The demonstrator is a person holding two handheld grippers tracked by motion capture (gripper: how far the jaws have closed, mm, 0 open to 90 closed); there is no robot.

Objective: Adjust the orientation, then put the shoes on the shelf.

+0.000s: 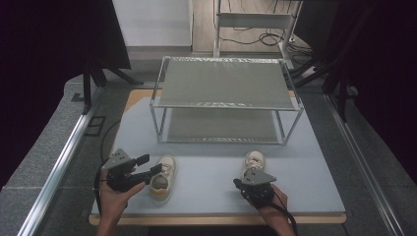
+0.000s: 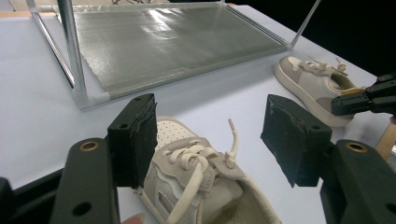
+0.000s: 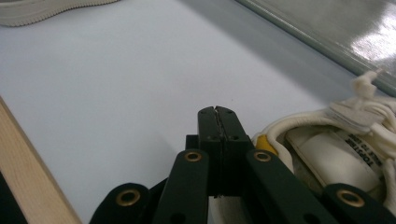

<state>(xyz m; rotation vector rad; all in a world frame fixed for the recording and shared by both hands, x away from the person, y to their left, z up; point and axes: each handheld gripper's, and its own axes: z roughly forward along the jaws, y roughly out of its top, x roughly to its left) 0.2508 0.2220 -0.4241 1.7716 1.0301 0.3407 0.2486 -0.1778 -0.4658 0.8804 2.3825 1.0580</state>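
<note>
The left tool [image 1: 147, 166] is sitting at the near left of the pale blue surface [image 1: 206, 169], held in the person's left hand [image 1: 114, 195]. Its jaws are standing wide apart on either side of the left shoe [image 1: 163, 178], a cream sneaker lying with its toe pointing away from the person. In the left gripper view the laces and tongue of this shoe [image 2: 196, 172] are lying between the two black pads [image 2: 135, 140], one pad just beside the shoe's side, the other pad clear of it, so nothing is being gripped.

The right tool [image 1: 241, 183] is resting at the near right, just beside the heel of the right shoe [image 1: 254, 160]. In the right gripper view its jaws are pressing flat together with nothing between them, and the shoe's opening [image 3: 327, 149] is lying just to one side.

Behind both shoes, a metal rack [image 1: 223, 81] with two mesh shelves is standing on the surface.
</note>
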